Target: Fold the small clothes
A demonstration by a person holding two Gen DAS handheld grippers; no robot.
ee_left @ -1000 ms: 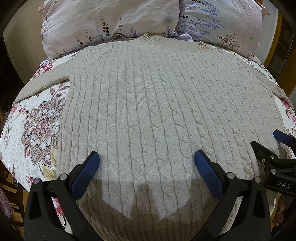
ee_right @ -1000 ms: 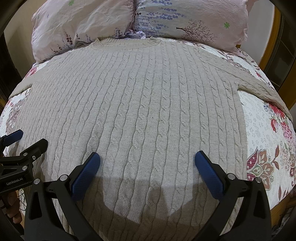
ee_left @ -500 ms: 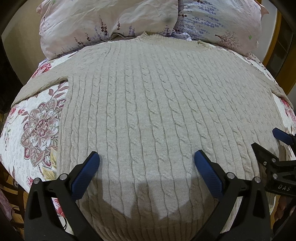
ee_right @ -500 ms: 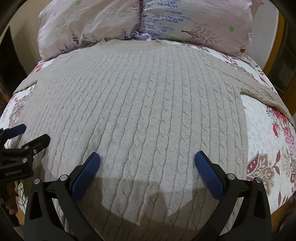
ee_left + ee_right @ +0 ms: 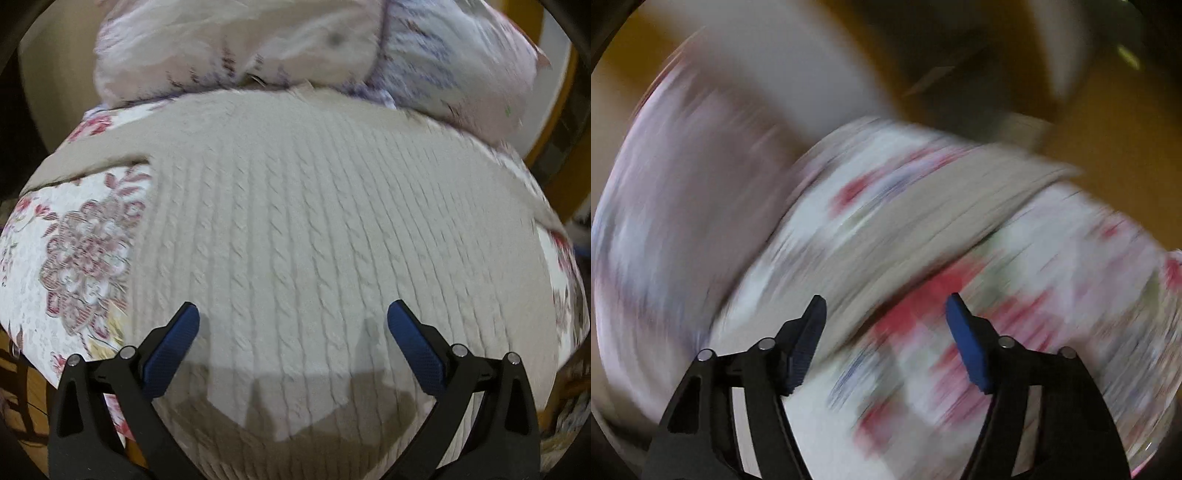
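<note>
A beige cable-knit sweater (image 5: 314,221) lies flat on the bed, neck toward the pillows, its left sleeve (image 5: 85,162) stretched out to the left. My left gripper (image 5: 293,325) is open and empty above the sweater's lower body. My right gripper (image 5: 886,314) is open and empty; its view is heavily blurred and shows a beige sleeve (image 5: 942,206) lying across the floral bedspread beyond the fingers. The right gripper does not show in the left wrist view.
Two floral pillows (image 5: 314,44) lie at the head of the bed. A floral bedspread (image 5: 74,258) covers the bed; its edges drop off at left and bottom. A wooden frame (image 5: 554,110) stands at the right.
The right gripper has swung fast to the right, away from the sweater's body to the right sleeve, and left the left wrist view. The left gripper has pulled back slightly.
</note>
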